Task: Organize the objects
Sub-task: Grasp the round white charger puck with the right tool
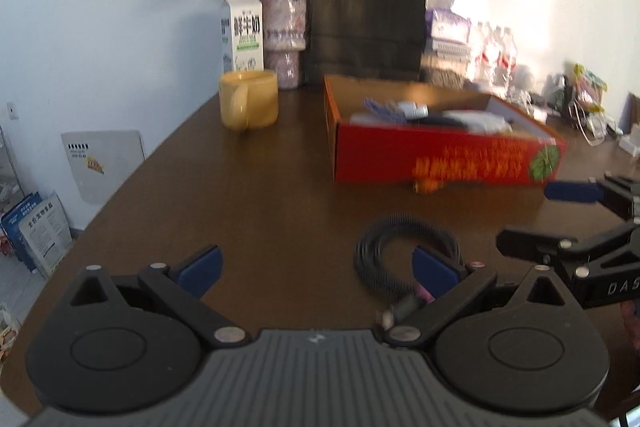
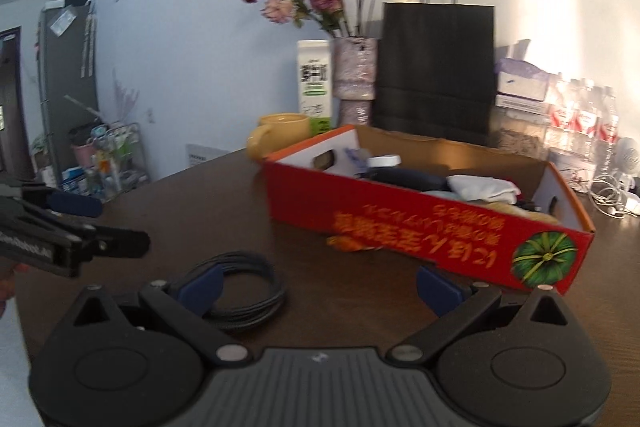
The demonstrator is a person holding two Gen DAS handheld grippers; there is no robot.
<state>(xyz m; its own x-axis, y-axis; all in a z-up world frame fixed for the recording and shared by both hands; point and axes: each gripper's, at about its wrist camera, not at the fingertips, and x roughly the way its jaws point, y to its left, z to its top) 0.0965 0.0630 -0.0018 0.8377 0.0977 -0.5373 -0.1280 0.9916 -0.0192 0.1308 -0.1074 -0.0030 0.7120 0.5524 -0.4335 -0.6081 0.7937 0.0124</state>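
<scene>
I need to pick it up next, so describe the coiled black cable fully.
The coiled black cable looks braided and is wound into a loose, flat loop on the brown table, in front of the red box and apart from it. A plug end with a pinkish part shows near the left gripper. Neither gripper holds it.

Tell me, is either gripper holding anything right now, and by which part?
Nothing is held. Both the left gripper and the right gripper have open jaws; the coiled black cable lies loose on the table.
</scene>
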